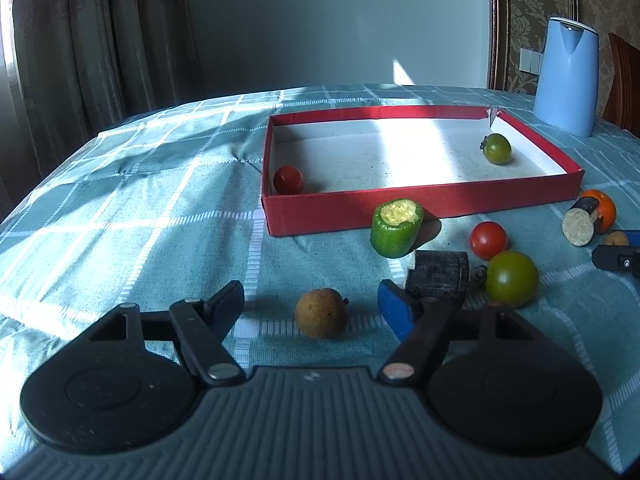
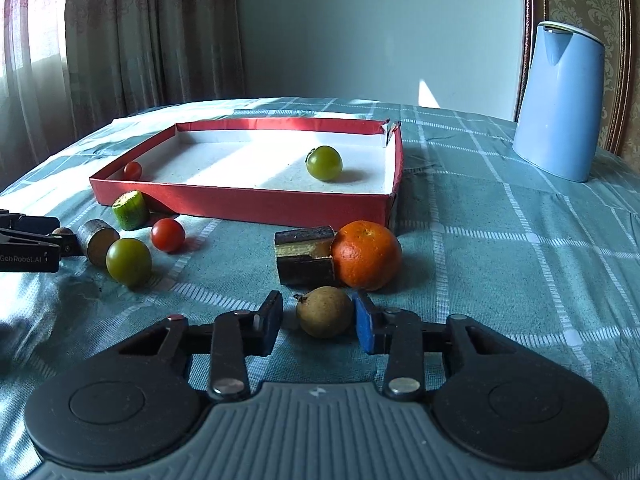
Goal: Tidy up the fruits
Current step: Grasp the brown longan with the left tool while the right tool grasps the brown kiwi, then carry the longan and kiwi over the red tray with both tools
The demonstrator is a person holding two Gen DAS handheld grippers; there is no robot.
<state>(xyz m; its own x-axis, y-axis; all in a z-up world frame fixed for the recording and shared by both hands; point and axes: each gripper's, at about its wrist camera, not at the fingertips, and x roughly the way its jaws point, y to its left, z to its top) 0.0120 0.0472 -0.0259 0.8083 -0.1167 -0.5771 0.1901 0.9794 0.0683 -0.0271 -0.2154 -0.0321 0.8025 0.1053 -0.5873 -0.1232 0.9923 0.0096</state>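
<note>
My left gripper (image 1: 310,304) sat low over the counter (image 1: 120,208) with its fingers (image 1: 394,310) spread wide, a longan (image 1: 321,313) lying between them and touching neither. My right gripper (image 2: 319,322) was also spread, narrower, around a second longan (image 2: 325,312); its blue pad looked just beside the fruit, though I could not tell whether it touched.

The red tomato (image 2: 132,171) in the box (image 2: 240,202) was half hidden behind the near wall in the right view. In the left view the right gripper was cut off at the frame edge, and the orange (image 1: 602,208) was partly covered by a dark cylinder (image 1: 582,220).

I counted two longans, two red tomatoes, two green tomatoes, one orange, one cut green piece (image 1: 396,227) and two dark cylinders. One red and one green tomato (image 1: 497,149) lay in the box; the other pair, red (image 1: 488,240) and green (image 1: 512,278), lay on the cloth outside.
</note>
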